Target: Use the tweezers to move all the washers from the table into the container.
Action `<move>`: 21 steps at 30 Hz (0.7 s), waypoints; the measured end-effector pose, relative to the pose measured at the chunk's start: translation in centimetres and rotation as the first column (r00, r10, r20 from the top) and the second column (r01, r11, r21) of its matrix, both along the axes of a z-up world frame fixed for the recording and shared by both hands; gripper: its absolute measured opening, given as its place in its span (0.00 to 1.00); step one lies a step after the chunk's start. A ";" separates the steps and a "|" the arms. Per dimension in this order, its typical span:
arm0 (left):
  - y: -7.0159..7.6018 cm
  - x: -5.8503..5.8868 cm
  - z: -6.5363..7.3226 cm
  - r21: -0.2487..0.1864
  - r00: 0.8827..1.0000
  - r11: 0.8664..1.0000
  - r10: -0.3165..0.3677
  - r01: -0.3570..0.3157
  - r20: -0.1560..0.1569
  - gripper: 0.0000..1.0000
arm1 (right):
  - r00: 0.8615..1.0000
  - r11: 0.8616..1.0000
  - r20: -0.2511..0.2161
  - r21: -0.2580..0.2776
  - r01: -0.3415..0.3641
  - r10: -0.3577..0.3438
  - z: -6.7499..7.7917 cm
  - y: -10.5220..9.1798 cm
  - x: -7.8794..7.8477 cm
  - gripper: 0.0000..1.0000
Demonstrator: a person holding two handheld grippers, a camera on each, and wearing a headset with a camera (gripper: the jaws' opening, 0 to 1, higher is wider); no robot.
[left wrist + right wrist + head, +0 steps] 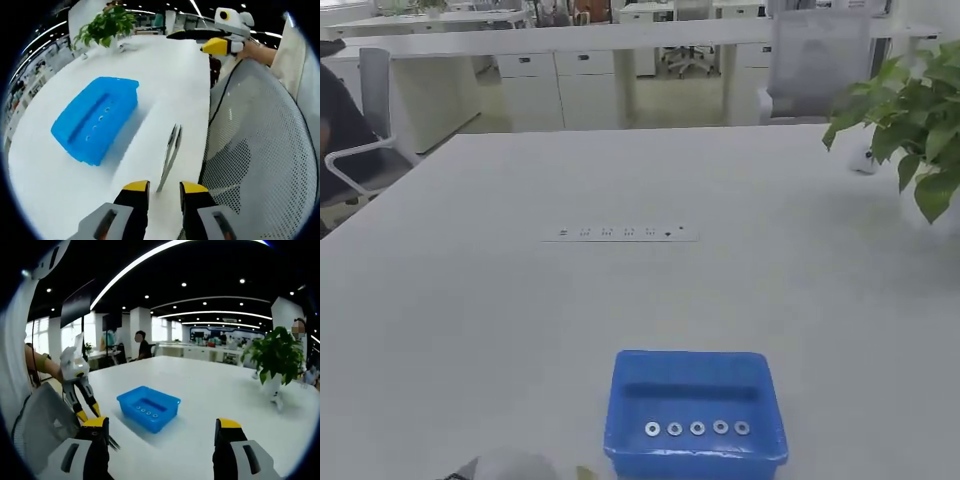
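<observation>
A blue rectangular plastic container [690, 362] sits upright and open on the white tabletop [620, 300], close to its near edge. Five small silver washers [697, 428] lie flat in a straight, evenly spaced row on the container's floor. The slim metal tweezers [170, 155] lie flat on the tabletop near the container but apart from it, by the table edge, their two arms parted at one end.

Head view looks down the table [470, 300]; both gripper views, low at its edge, share the blue container [117, 117].

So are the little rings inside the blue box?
Inside. Five washers lie in a row on the floor of the blue box, within its walls.
</observation>
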State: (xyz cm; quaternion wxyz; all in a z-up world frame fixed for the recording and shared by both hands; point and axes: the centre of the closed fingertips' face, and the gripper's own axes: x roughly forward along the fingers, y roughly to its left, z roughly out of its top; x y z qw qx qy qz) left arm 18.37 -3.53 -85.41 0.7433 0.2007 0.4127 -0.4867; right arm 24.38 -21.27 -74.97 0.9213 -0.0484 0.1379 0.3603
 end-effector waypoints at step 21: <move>3.0 3.8 9.2 -0.423 0.838 0.841 0.473 -0.338 0.272 0.72 | 1.000 1.000 0.004 -0.001 0.006 -0.006 0.0 0.2 0.1 0.90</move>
